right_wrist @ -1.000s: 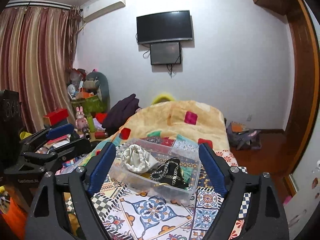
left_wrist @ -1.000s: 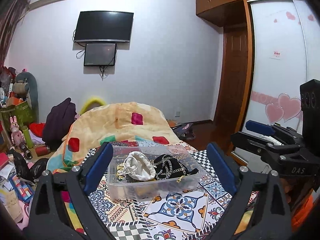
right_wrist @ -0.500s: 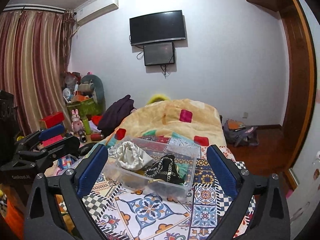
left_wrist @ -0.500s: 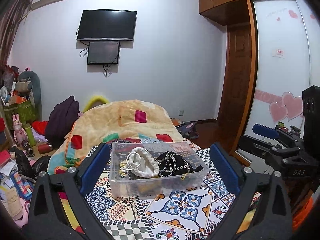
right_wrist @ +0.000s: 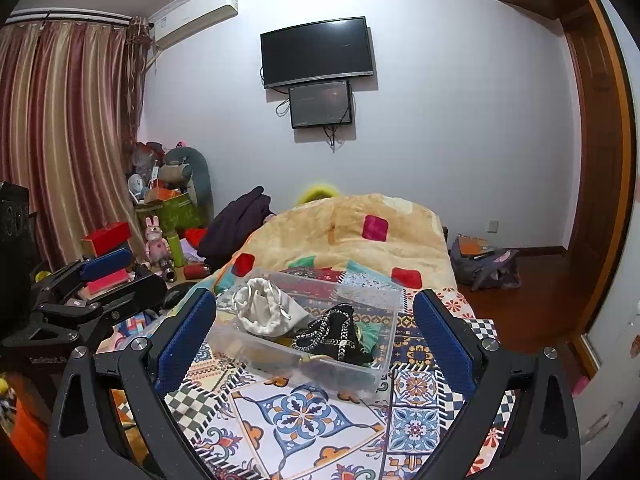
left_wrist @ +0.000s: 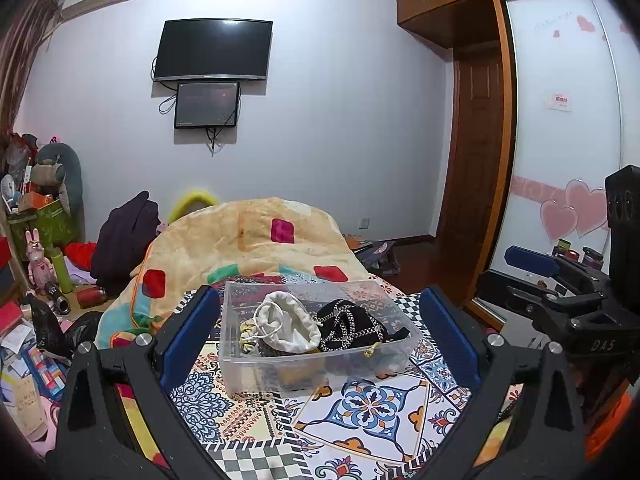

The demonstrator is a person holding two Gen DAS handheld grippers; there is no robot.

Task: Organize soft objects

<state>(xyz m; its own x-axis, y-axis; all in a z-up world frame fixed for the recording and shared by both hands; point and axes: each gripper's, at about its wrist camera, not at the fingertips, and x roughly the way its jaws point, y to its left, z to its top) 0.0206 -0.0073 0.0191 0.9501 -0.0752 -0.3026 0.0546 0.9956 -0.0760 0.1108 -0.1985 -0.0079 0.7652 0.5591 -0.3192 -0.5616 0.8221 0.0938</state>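
Clear bin (left_wrist: pixel 240 364) w/ pouches ahead, between left hand-held gripper (left_wrist: pixel 320 332) fingers.

The clear plastic bin (left_wrist: pixel 320 364) shows a cream-white drawstring pouch (left_wrist: pixel 286 326) and a black pouch (left_wrist: pixel 352 326) laced with silver chain. Under it the bedcover (left_wrist: pixel 372 412) is a patchwork of blue, orange and white floral tiles with black-and-white checks. The quilt (left_wrist: pixel 248 240) behind is pale orange-yellow with red, magenta and green squares. The left gripper (left_wrist: pixel 320 334) and the right gripper (right_wrist: pixel 316 338) are black with blue finger pads. The curtains (right_wrist: pixel 60 128) are striped maroon and beige. The wardrobe door (left_wrist: pixel 568 128) is white with pink hearts.
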